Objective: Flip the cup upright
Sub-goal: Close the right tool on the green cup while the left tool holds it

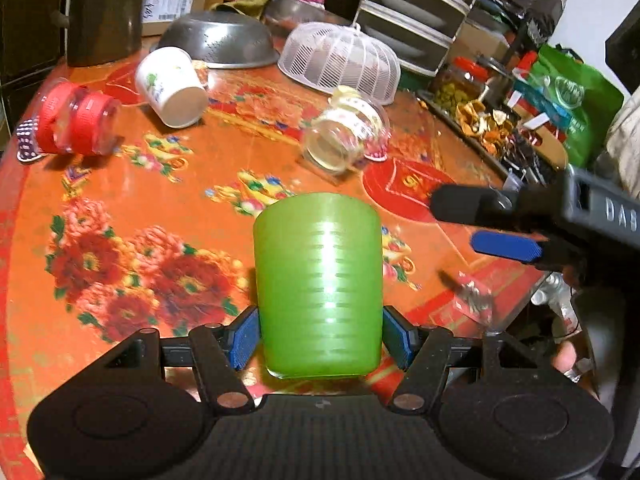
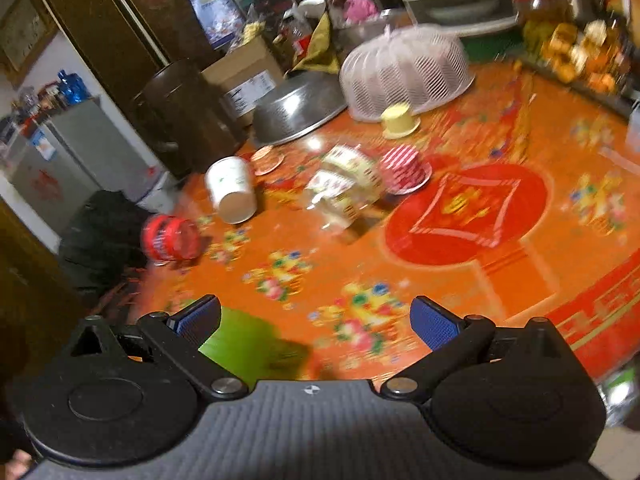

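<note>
A: Nearest item: the green cup (image 1: pixel 318 292), clamped between both blue pads of the left gripper (image 1: pixel 320 336), wider end away from the fingers. I cannot tell whether its mouth is up or down.

B: Risk?

A: The smooth, tapered wall could slide out through the pads in a turn.

B: Surroundings, left to right?

A: Ahead of the fingers: a red jar (image 1: pixel 76 122), a white cup (image 1: pixel 172 86) and a glass jar (image 1: pixel 346 136), all lying on the table (image 1: pixel 200 200). None blocks the path. The right gripper (image 2: pixel 316 322) hangs open and empty just to the right, near enough to clip.
</note>
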The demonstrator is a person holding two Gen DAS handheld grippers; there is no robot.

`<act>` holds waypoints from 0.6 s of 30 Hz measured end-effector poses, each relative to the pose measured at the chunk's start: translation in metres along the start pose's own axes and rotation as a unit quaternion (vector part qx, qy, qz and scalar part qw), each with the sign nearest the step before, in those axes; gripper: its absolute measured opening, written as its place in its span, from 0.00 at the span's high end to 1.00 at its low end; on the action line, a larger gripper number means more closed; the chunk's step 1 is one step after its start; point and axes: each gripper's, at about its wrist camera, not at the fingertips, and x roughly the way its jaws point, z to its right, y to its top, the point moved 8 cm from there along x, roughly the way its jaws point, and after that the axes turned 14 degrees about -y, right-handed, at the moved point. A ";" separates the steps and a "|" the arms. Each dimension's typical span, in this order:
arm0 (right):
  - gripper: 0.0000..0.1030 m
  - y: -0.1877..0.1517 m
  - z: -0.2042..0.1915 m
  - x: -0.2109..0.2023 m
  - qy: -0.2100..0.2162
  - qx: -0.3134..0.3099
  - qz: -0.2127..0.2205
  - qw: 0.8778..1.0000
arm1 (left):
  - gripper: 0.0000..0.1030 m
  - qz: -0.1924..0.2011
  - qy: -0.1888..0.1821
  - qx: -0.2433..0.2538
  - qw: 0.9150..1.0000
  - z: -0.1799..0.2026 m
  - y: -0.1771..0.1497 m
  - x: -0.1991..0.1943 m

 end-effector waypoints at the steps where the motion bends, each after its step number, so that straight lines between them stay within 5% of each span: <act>1: 0.01 -0.001 -0.002 0.003 -0.004 0.000 -0.010 1.000 | 0.35 -0.002 0.002 0.000 1.000 0.001 -0.001 0.003; 7: 0.01 -0.013 -0.018 0.026 -0.010 0.001 -0.091 0.996 | 0.35 -0.001 0.000 0.001 1.000 0.005 -0.003 0.009; 13: 0.02 -0.018 -0.042 0.036 -0.001 -0.013 -0.122 0.992 | 0.35 0.000 -0.011 -0.008 1.000 0.002 -0.002 0.009; 18: 0.14 -0.020 -0.049 0.048 0.007 -0.006 -0.144 0.990 | 0.35 0.002 -0.020 -0.012 1.000 -0.001 -0.003 0.008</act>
